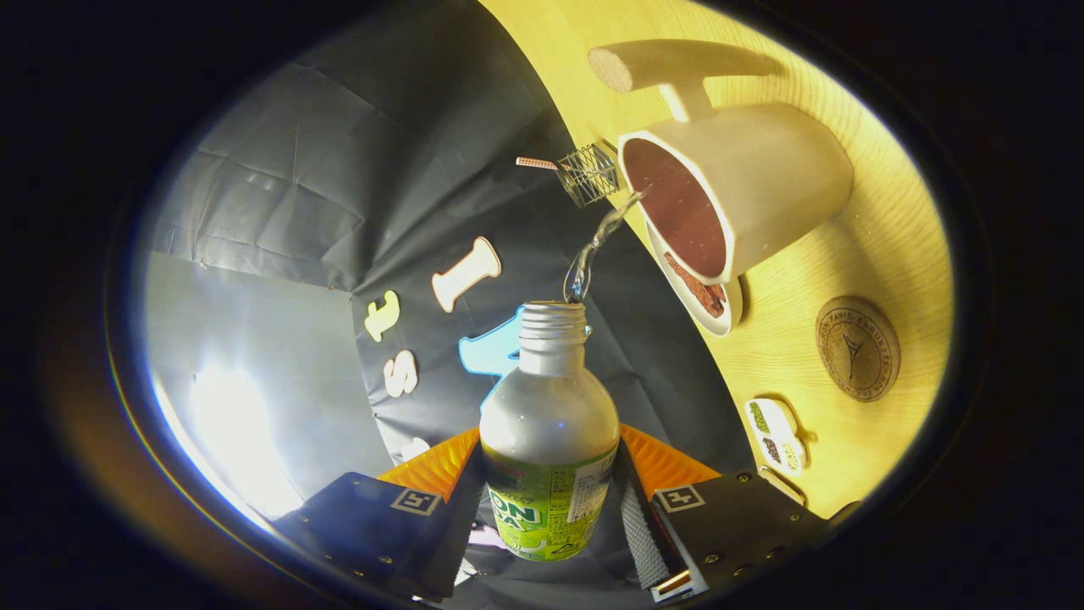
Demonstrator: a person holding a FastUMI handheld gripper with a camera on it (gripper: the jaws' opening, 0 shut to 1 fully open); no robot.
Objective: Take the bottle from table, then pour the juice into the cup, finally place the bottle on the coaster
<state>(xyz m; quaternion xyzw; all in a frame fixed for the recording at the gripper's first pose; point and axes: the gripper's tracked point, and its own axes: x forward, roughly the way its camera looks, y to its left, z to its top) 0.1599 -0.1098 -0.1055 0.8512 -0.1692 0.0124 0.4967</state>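
Between the two fingers of the tongs point(549, 500) sat the bottle point(549, 440), clenched from both sides at its labelled lower body, its silver shoulder and uncapped threaded neck pointing straight ahead of the tongs. Everything was rolled over, so that the wooden table point(881, 246) stood up like a wall off to the right of the fingers. From the bottle's mouth a thin clear stream of juice point(597, 246) arced forward and reached the rim of the cup point(745, 186), a pale mug with a dark inside, well beyond the fingertips and to their right. A wooden handle stuck out from the cup's side. Just under the cup's rim lay a small white dish point(707, 296) holding something brown. Nearer the tongs, on the same tabletop, rested the round brown coaster point(857, 347), bare, apart from the cup. Closer still to the right finger lay a little white tray point(777, 434) with speckled compartments. A small wire whisk-like object point(584, 174) showed beside the cup's lip.
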